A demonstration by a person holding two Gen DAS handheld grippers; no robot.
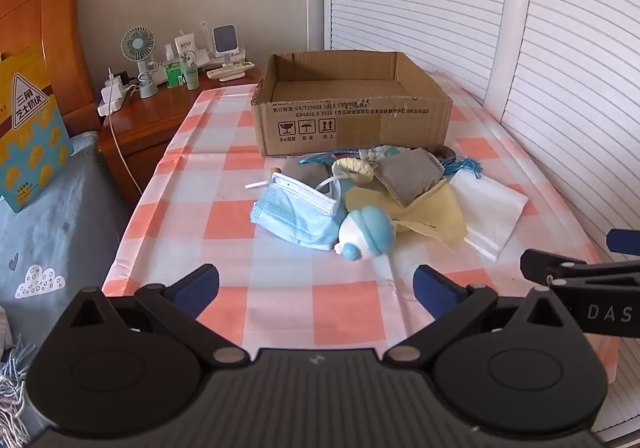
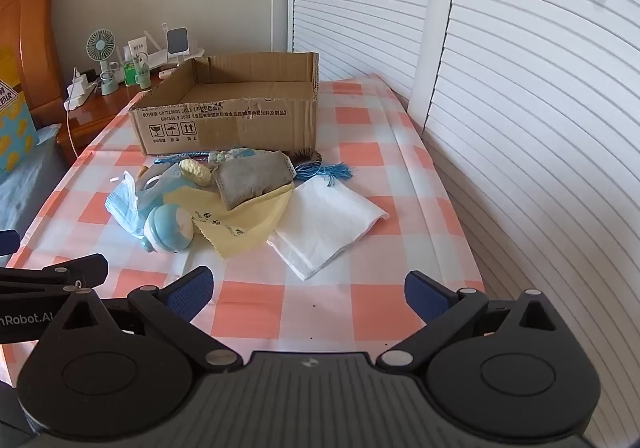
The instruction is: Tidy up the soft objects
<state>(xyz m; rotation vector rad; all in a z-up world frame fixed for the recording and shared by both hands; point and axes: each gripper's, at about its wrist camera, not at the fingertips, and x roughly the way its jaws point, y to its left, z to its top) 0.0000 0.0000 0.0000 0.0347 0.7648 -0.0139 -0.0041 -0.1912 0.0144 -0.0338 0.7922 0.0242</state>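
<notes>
A pile of soft things lies on the checked table in front of an open cardboard box (image 1: 352, 119) (image 2: 228, 119). It holds a blue face mask (image 1: 294, 213) (image 2: 124, 203), a blue and white plush toy (image 1: 366, 234) (image 2: 168, 230), a yellow cloth (image 1: 432, 215) (image 2: 244, 224), a grey pouch (image 1: 408, 173) (image 2: 252, 177), a white folded cloth (image 1: 490, 211) (image 2: 328, 224), a cream knitted piece (image 1: 356, 169) (image 2: 196, 171) and a blue tassel (image 1: 466, 165) (image 2: 332, 171). My left gripper (image 1: 316, 290) is open and empty, short of the toy. My right gripper (image 2: 308, 290) is open and empty, short of the white cloth.
A wooden nightstand (image 1: 152, 115) at the back left carries a small fan (image 1: 140, 55), bottles and a power strip. White louvred doors (image 2: 520, 127) run along the table's right side. A bed with blue bedding (image 1: 52, 232) lies left. The box is empty inside.
</notes>
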